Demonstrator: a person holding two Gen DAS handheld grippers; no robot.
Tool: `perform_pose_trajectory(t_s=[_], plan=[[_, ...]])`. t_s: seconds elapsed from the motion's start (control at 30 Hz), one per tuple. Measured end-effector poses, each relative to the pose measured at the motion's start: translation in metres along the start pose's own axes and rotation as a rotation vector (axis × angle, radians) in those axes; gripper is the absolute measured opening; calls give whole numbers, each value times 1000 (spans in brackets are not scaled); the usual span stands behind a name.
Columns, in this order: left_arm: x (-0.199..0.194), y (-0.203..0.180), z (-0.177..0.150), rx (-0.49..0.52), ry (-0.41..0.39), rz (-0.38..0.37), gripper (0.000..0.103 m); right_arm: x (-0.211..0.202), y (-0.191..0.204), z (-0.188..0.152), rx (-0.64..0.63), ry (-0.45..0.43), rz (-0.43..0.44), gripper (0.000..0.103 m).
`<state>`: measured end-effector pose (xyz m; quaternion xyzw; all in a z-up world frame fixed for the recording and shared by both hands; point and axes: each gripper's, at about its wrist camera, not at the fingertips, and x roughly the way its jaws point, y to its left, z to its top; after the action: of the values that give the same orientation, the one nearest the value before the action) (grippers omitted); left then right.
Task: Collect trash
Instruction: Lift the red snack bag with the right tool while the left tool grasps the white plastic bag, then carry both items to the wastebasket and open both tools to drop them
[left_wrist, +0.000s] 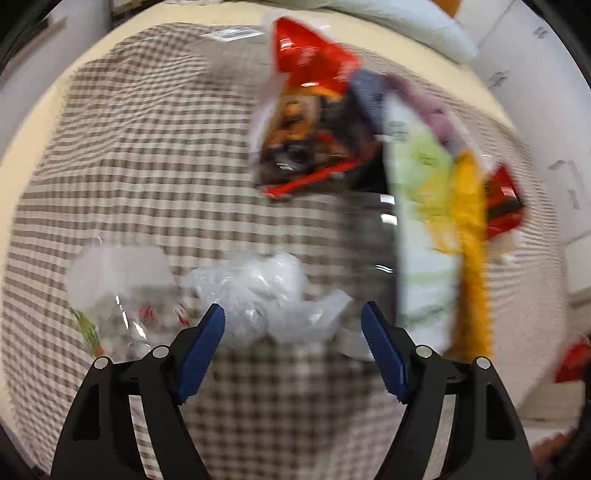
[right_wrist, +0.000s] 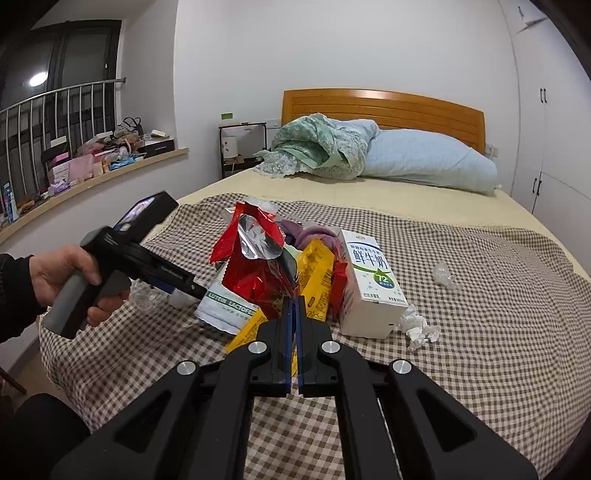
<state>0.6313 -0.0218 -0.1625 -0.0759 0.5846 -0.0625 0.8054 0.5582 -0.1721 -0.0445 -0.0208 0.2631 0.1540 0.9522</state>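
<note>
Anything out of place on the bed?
Yes: a heap of torn snack wrappers and a milk carton sits on the checked cloth, with a crumpled tissue and clear plastic scraps loose beside it.

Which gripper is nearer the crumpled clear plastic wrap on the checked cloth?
Left. The left gripper hangs open just above the crumpled clear plastic wrap, its fingertips either side. The right gripper is shut at the pile of snack wrappers, farther off.

The right gripper (right_wrist: 294, 306) is clamped on a clear bag (right_wrist: 291, 269) (wrappers inside); a milk carton (right_wrist: 369, 280) stands at two o'clock.
</note>
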Motion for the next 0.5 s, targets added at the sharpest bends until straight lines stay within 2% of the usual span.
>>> perform_pose_trajectory(t_s=[0.03,0.07,0.1,0.13,0.17,0.23,0.33,0.4,0.5], plan=[[1,0,-1,-8,-9,9,72,2,-1,-1,4,2,3,2],[5,-1,2,-8,-16,12,61,4,-1,-3,6,4,5,2],[2,-4,0,13,-27,1,48,6,-1,-4,8,6,6,2],[10,-4,13,35,-23,-11,22,10,-2,-5,10,14,9,2],[12,-6,13,50,-1,-36,13,12,-1,-6,12,17,12,2],[16,-6,15,53,2,-31,7,15,-1,-7,15,22,17,2],[12,-4,14,18,-6,-33,4,12,2,-5,16,11,22,2],[1,6,20,-1,-30,-46,3,4,4,-2,15,0,24,2],[-32,-2,11,22,-60,-56,3,-12,7,2,3,-13,17,2]])
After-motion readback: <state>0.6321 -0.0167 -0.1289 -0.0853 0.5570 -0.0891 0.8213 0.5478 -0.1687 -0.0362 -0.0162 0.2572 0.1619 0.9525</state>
